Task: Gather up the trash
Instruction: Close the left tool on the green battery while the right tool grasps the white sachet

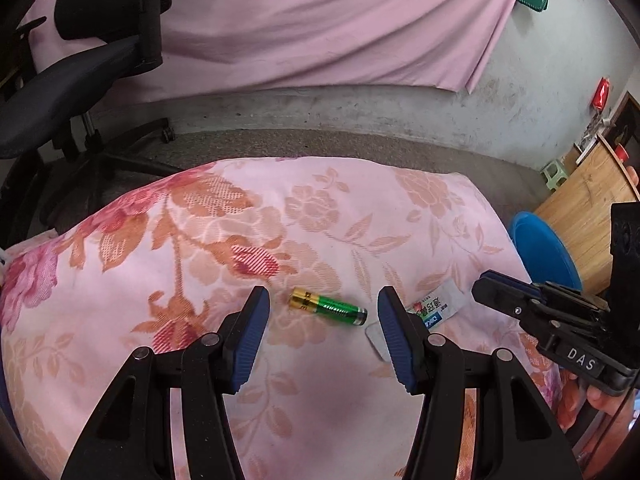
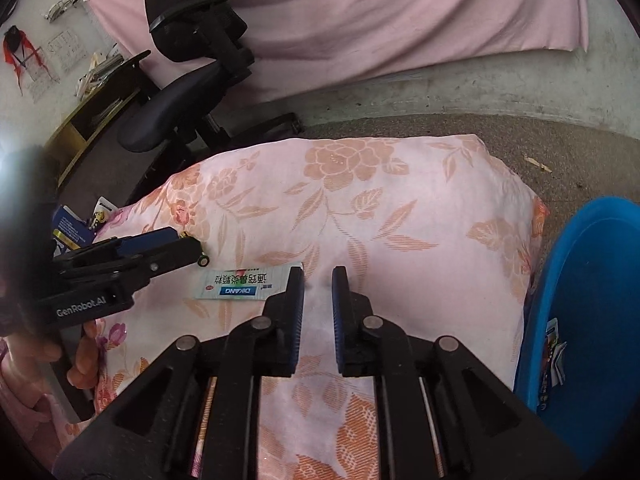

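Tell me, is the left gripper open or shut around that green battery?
Open. The left gripper has its two fingers spread wide to either side of the battery, which lies flat on the floral cloth, touching neither pad.

Black linkage arms with silver rivets and ribbed blue pads are seen on the left gripper (image 1: 322, 308); "DAS" is printed on the right gripper (image 2: 317, 284).

Floral bedspread (image 1: 304, 216) — battery (image 1: 329, 306), sachet (image 2: 244, 282) on top

Soft daylight, fisheye-warped edges; glare, blur at right view's left, perhaps.
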Demonstrator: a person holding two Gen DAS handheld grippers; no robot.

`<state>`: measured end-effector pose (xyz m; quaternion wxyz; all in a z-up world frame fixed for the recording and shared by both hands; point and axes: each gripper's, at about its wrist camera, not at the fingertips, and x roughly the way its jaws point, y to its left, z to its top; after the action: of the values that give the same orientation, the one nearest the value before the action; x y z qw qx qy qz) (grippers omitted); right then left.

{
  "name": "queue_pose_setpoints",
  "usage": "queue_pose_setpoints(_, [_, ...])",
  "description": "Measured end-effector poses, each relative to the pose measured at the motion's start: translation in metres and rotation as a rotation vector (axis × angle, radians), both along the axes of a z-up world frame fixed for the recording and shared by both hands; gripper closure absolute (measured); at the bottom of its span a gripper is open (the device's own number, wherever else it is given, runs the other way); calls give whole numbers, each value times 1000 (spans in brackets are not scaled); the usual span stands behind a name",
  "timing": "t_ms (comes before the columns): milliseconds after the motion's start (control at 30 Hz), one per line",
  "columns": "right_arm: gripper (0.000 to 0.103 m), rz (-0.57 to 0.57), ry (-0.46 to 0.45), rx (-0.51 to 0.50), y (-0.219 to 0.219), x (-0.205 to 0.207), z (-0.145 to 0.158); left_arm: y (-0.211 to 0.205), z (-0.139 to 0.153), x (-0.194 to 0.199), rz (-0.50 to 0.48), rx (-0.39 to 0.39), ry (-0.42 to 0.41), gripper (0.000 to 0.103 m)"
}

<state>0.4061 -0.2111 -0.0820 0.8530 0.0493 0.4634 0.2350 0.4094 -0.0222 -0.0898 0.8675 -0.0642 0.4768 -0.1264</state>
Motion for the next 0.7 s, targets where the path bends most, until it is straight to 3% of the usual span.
queue_pose_setpoints(67, [64,0,-9,-5,1,-2,2,-4,-1,2,2,1,2,53])
queue_pose_setpoints(200, [50,-7,-19,-3,-1,-2,3,-13,-3,3,-14,48,-3,53])
queue_pose_setpoints(300, [49,-17,-14,6,-5,0,2,-20,-6,1,-36,76,-10,56])
queue_pose_setpoints(333, [49,-21,-11,9,-5,1,1,-22,-8,0,-39,89,-11,64])
queue_pose_setpoints(367, [49,-25,-9,15,-6,1,1,-23,-9,0,-43,95,-10,66])
queue_pose_setpoints(700, [44,-20,2,10,-8,2,-1,-11,-8,-19,-40,113,-31,66])
